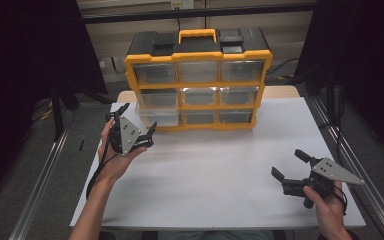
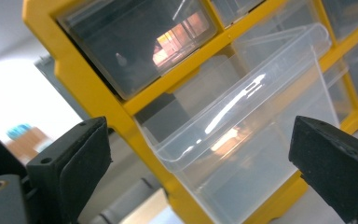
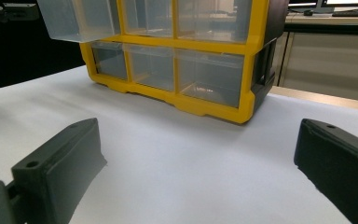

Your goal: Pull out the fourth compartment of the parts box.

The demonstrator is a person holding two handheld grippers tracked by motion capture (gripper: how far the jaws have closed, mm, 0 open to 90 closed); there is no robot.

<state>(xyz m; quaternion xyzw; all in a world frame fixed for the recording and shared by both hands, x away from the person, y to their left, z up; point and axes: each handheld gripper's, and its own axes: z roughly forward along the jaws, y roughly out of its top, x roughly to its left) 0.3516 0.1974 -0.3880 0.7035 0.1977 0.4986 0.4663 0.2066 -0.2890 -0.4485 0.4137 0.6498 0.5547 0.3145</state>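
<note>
Hovering with jaws spread, the left gripper (image 1: 134,122) faces a clear plastic drawer (image 2: 242,126) pulled partway from the yellow-framed organiser cabinet (image 1: 198,80), seemingly to grasp it; the right gripper (image 1: 291,166) waits, jaws apart, above the white table (image 1: 220,175).

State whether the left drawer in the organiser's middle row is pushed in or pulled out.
Pulled out. The clear drawer sticks forward of the yellow frame, unlike its neighbours; it looks empty.

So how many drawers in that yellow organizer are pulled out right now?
1. The clear drawer at the left end of the middle row juts out, near the left gripper; the other eight look flush.
</note>
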